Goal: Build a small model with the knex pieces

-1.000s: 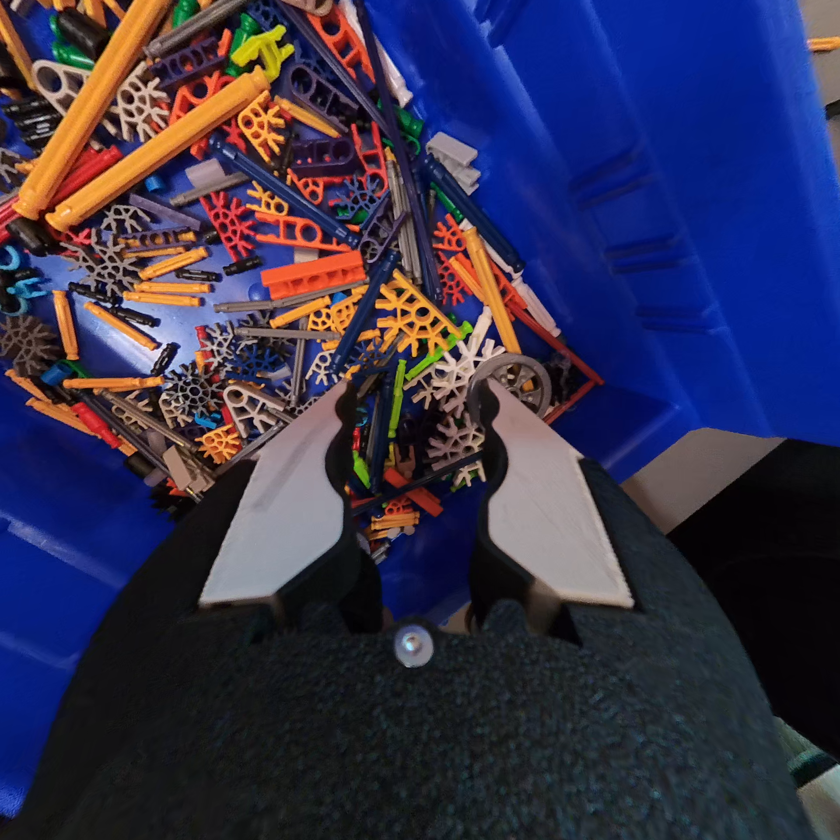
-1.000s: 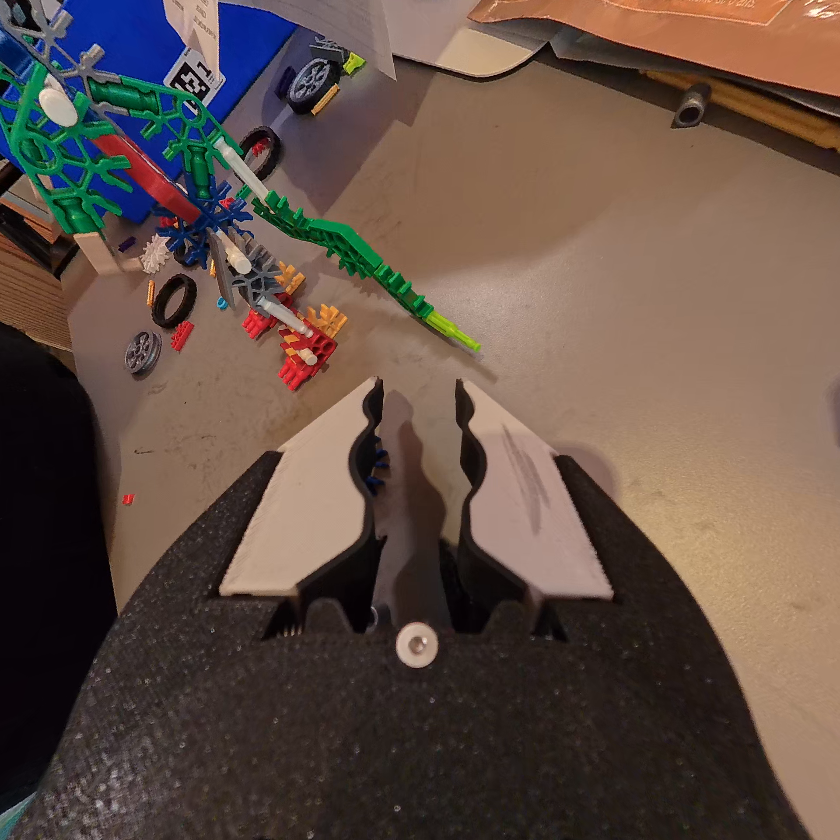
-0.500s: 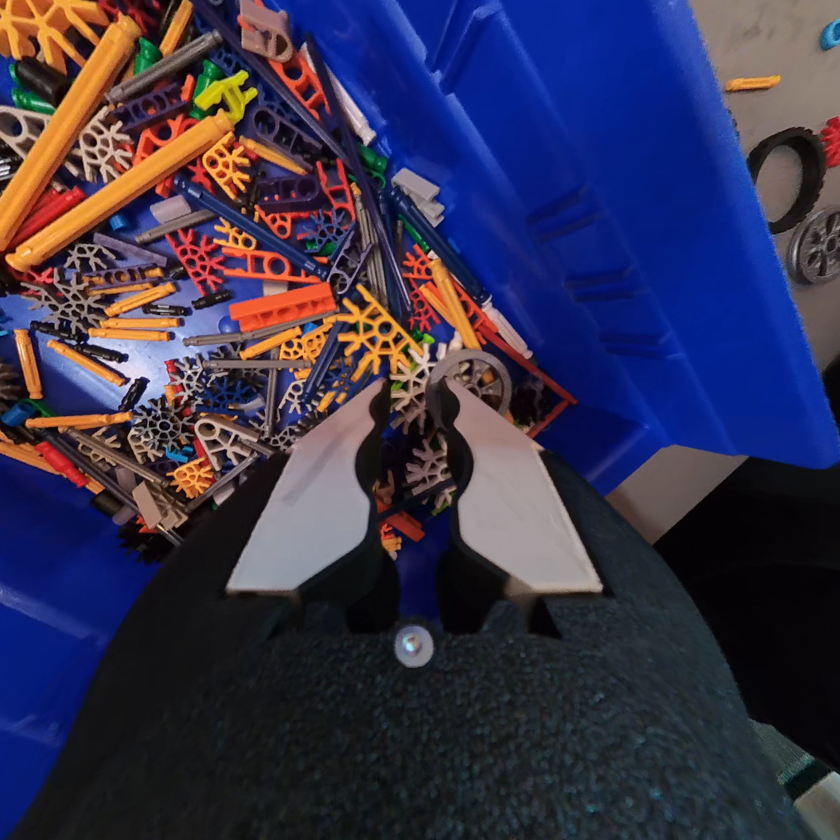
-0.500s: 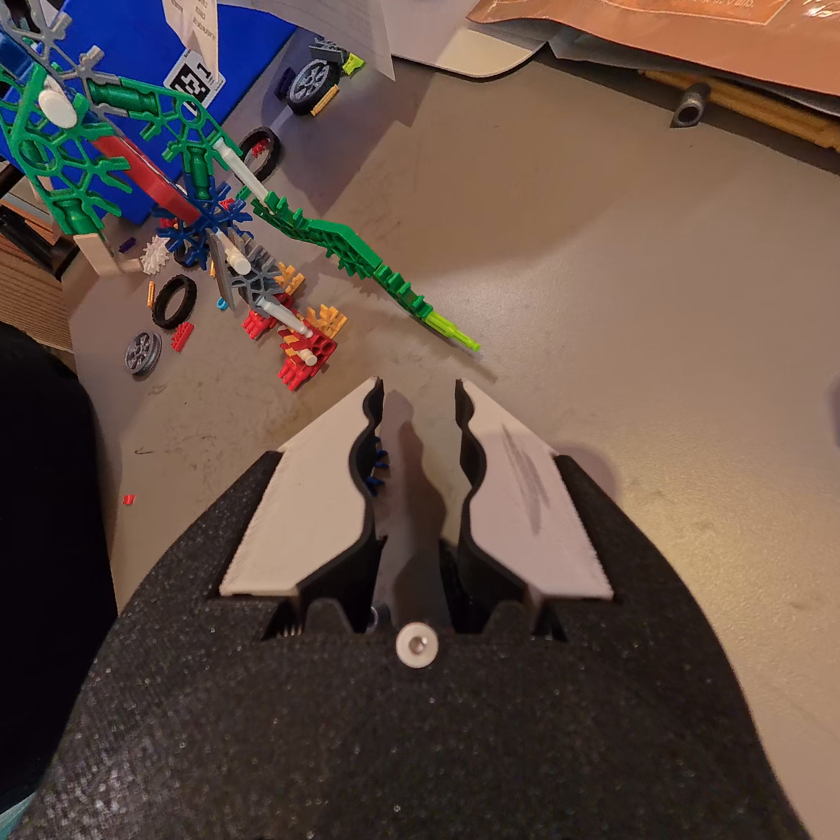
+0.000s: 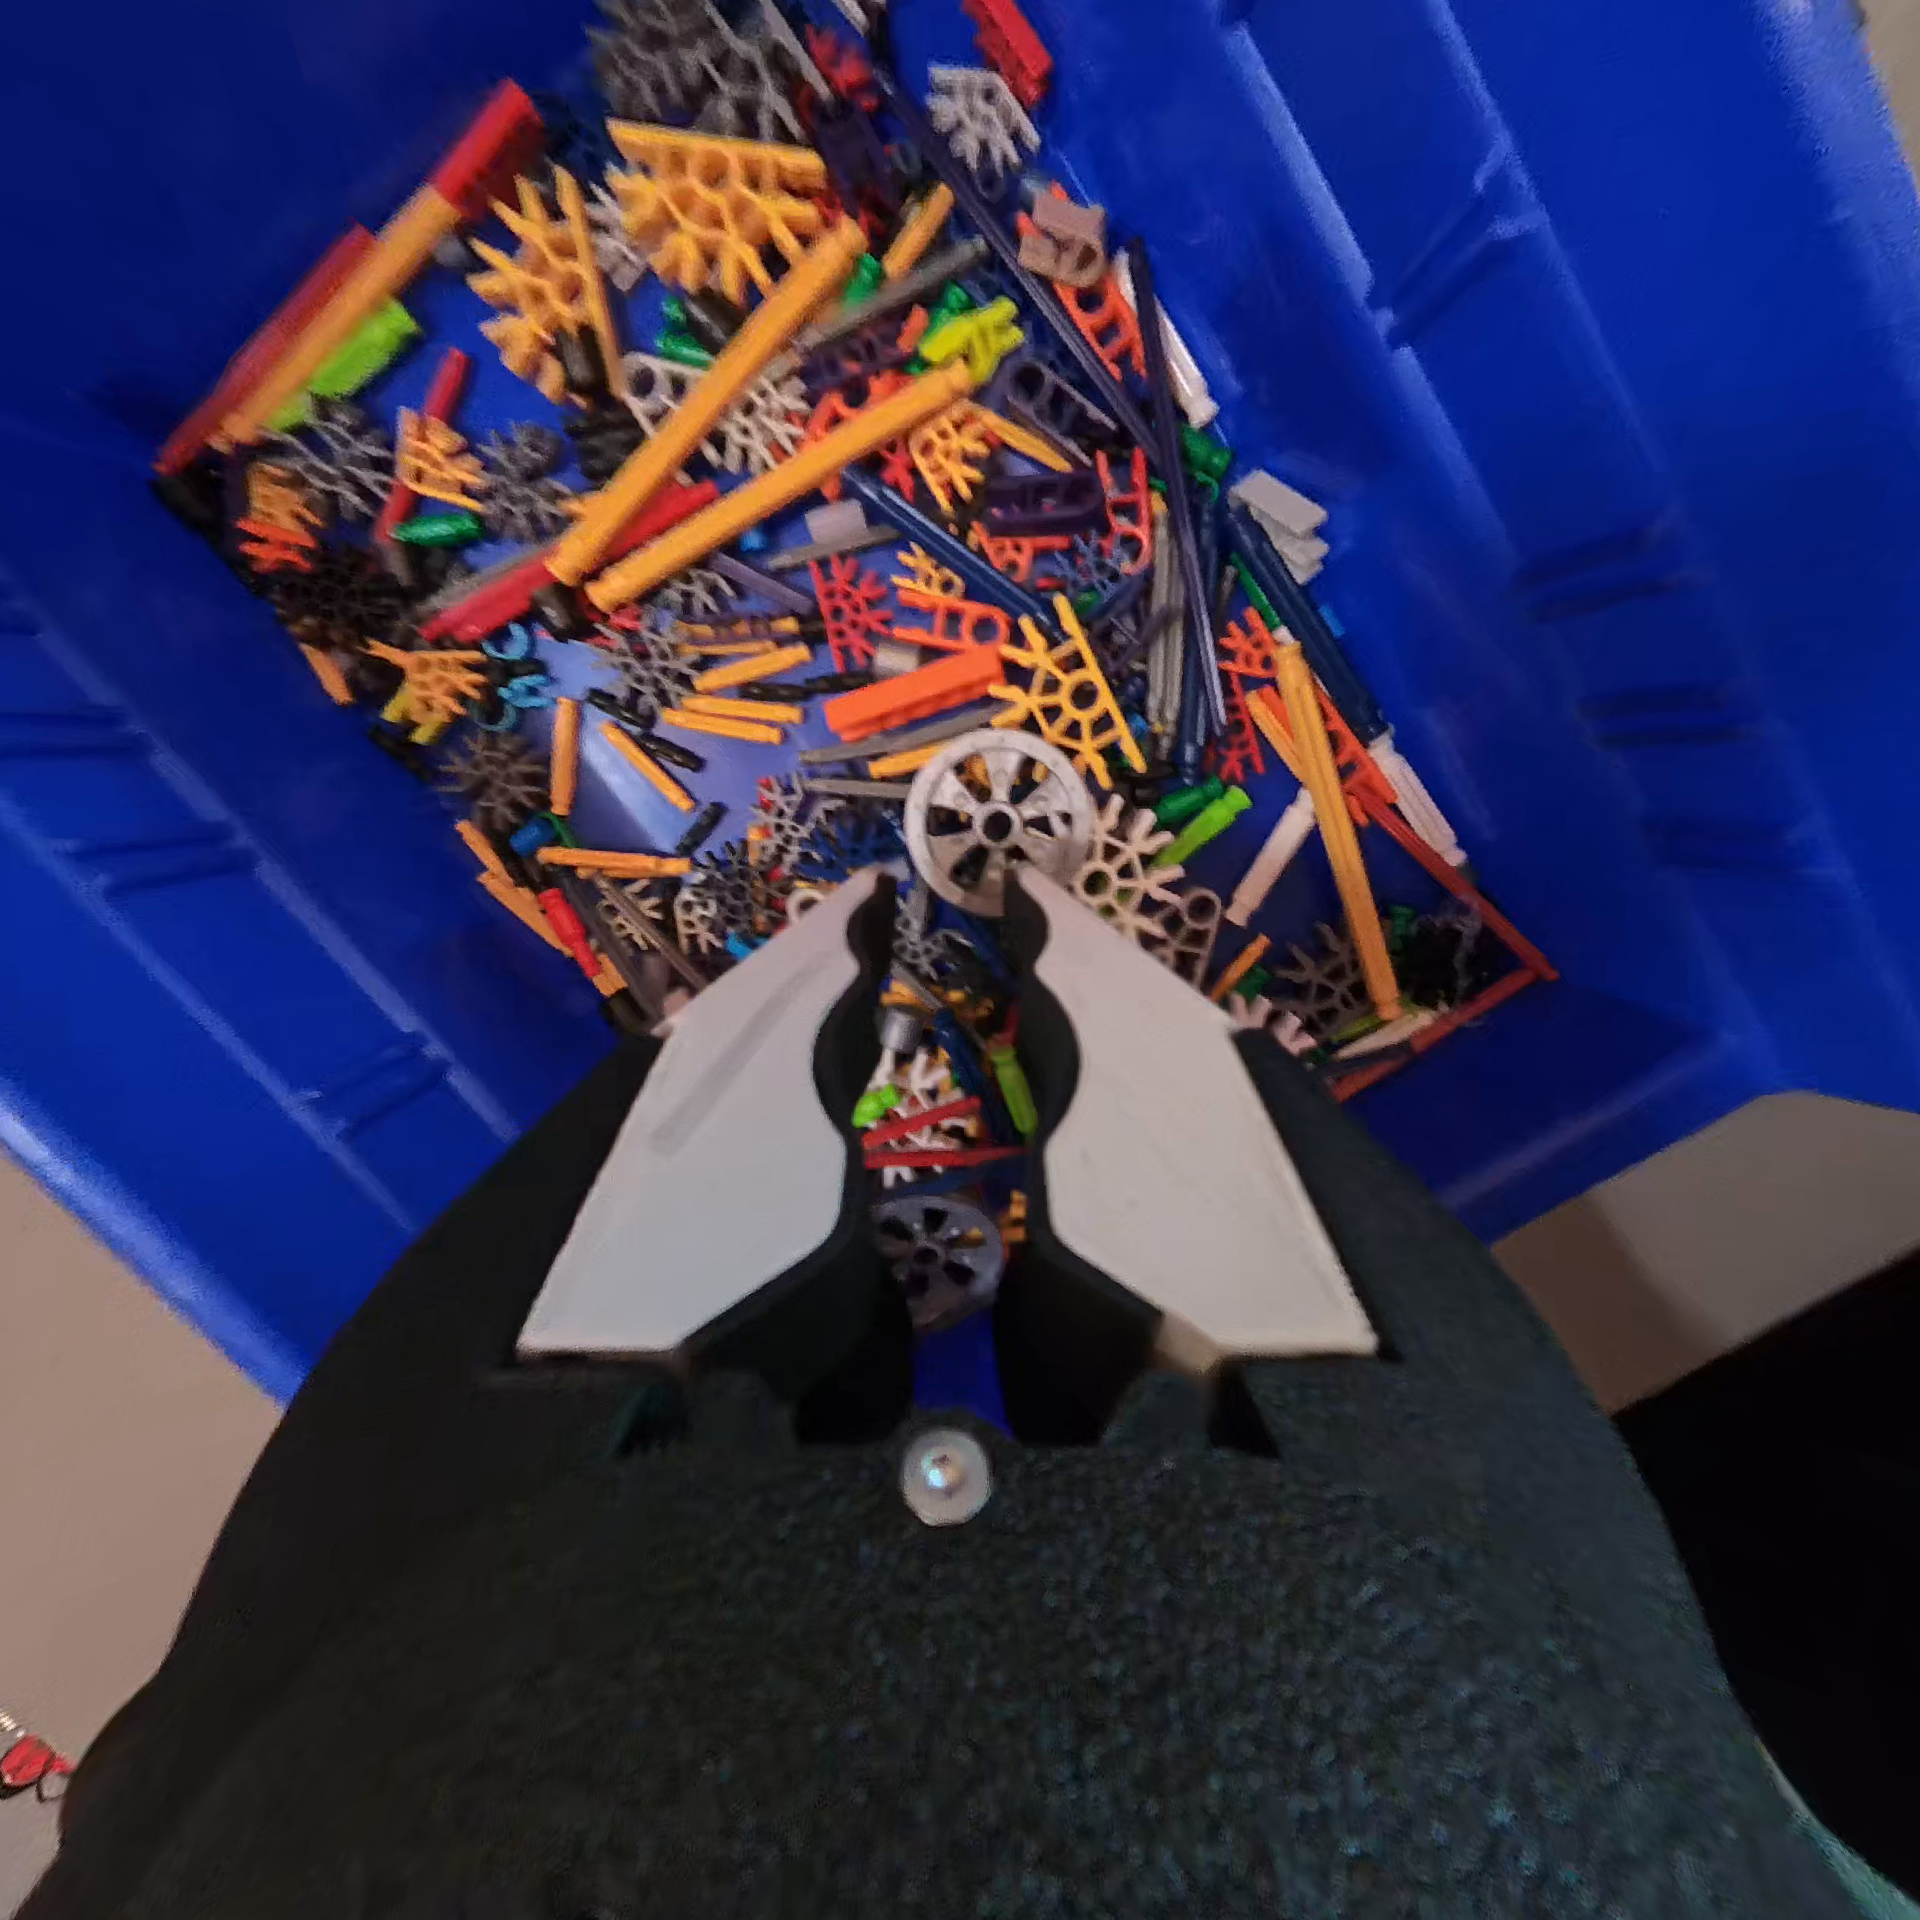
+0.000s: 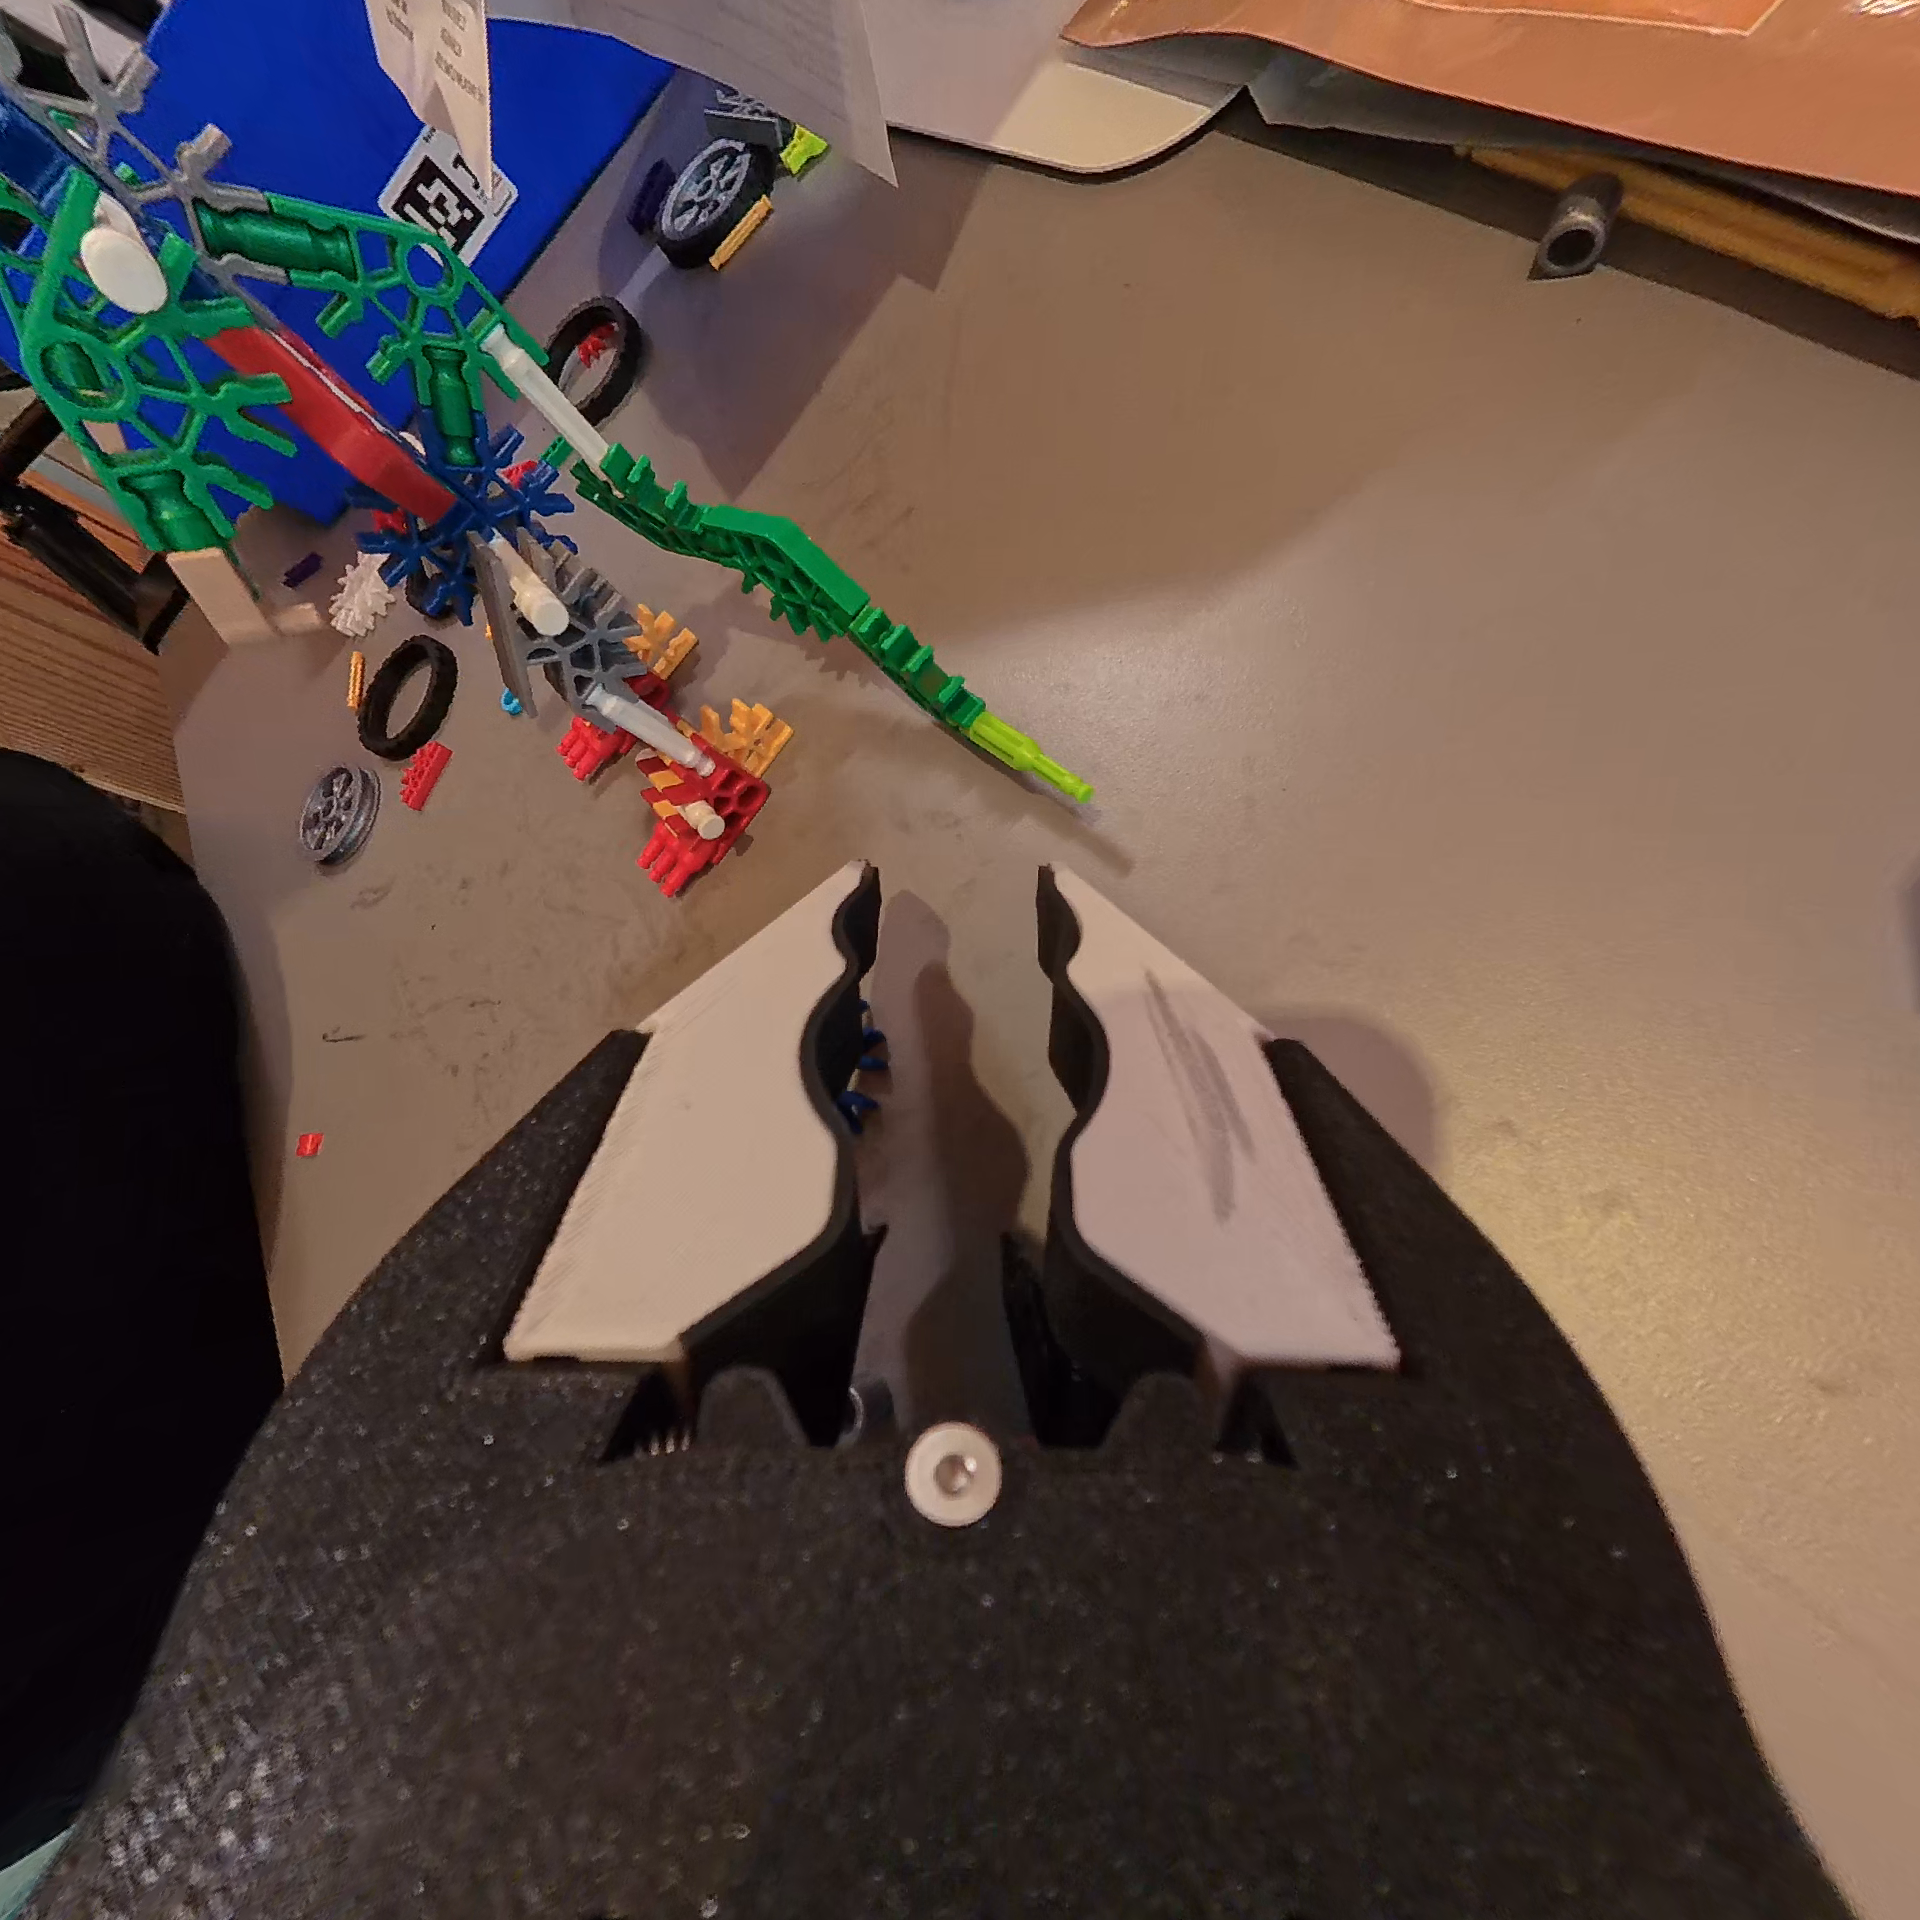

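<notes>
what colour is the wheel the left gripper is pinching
Light grey, silvery spokes, dark hub: the wheel in the left gripper, best in the left wrist view.

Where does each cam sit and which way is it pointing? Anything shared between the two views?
Left wrist view: on the left gripper, looking down into a blue bin of loose construction-toy pieces; own fingers pinch a grey wheel at the tips.
Right wrist view: on the right gripper, angled down at a grey table toward a green toy model; own fingers apart, a small blue connector against one finger.
Shared: the blue bin, and a dark-clothed part of the person at one edge.
</notes>
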{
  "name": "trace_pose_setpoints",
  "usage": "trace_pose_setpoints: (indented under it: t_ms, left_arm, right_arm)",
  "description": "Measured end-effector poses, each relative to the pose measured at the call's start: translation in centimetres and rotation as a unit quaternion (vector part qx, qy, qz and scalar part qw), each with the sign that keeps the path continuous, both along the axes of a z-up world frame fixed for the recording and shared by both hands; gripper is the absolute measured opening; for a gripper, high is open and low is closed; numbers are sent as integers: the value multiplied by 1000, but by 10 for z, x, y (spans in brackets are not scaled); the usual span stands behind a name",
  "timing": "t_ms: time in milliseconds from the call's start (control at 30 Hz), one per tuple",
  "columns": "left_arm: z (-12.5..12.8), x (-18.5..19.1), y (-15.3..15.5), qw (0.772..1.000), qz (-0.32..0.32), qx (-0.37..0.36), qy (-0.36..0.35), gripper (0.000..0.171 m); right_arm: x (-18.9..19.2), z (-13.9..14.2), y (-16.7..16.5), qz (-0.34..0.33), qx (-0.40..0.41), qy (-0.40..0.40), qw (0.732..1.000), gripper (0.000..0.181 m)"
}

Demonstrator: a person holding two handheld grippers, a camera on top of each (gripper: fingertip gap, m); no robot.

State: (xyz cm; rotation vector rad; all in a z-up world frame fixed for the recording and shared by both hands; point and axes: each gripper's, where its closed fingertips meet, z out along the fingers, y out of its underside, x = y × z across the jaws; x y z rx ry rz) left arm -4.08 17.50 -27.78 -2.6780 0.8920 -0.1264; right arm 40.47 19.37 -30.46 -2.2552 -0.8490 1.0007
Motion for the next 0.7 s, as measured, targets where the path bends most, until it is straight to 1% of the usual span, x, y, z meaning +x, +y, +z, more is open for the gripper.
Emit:
trace_pose_setpoints:
  t_ms: [33, 100, 200, 300, 367, 400, 433, 533, 600, 700]
  left_arm:
    - [-3, 0, -4, 1000, -4, -14, 1, 26]
    - [-8, -1, -8, 1000, -11, -24, 10, 28]
    - [-16, 2, -20, 998, -26, -54, 1, 35]
    - [-24, 9, -20, 998, -42, -56, -3, 38]
    - [-25, 15, -16, 997, -40, -56, -20, 40]
    - [-24, 16, -11, 998, -38, -49, -18, 37]
    - [-25, 13, -4, 999, -33, -39, -6, 29]
    - [-22, 14, 16, 1000, -25, -9, -1, 27]
    - [-14, 11, 32, 999, -18, 25, 10, 23]
    - [7, 7, 45, 999, -13, 52, 9, 24]
  right_arm:
    - [0, 0, 0, 0, -1, 1, 1000, 30]
    - [0, 0, 0, 0, -2, 2, 1000, 30]
    - [0, 0, 0, 0, -4, 3, 1000, 30]
    - [0, 0, 0, 0, -7, 4, 1000, 30]
    - [0, 0, 0, 0, -8, 5, 1000, 30]
    - [0, 0, 0, 0, -8, 5, 1000, 30]
    - [0, 0, 0, 0, -9, 5, 1000, 30]
    - [0, 0, 0, 0, -10, 6, 1000, 30]
    - [0, 0, 0, 0, -10, 6, 1000, 30]
    - [0, 0, 0, 0, -9, 5, 1000, 30]
